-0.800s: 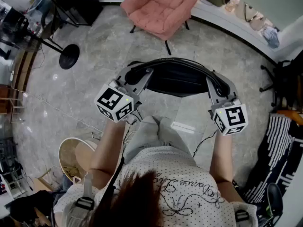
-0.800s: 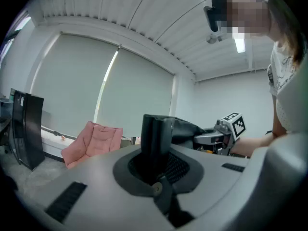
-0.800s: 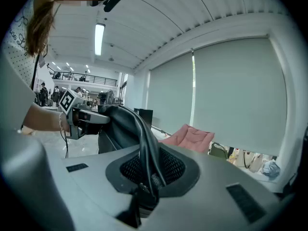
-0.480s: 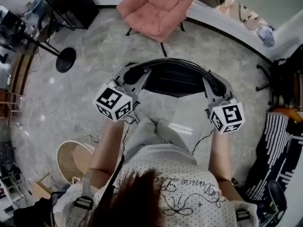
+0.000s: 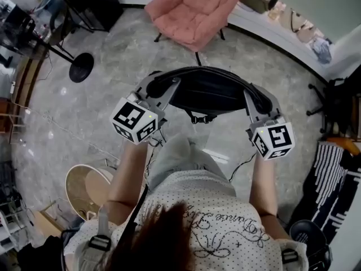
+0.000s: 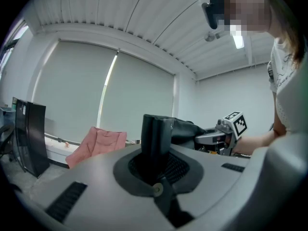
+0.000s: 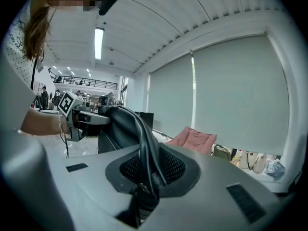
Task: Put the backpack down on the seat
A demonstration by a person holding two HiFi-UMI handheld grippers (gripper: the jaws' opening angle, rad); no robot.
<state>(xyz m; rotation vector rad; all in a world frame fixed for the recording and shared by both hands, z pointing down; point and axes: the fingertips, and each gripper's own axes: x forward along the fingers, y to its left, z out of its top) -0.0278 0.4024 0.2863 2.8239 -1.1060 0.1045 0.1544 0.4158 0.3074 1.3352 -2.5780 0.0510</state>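
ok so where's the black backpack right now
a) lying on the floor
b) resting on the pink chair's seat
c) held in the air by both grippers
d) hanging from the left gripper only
C: the backpack hangs between the left gripper and the right gripper, each with its jaws closed on part of it, and the pink chair ahead has nothing on its seat.

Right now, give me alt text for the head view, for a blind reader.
Seen from above, a person holds a black backpack between the left gripper and right gripper, both shut on it. A pink chair stands beyond on the grey floor.
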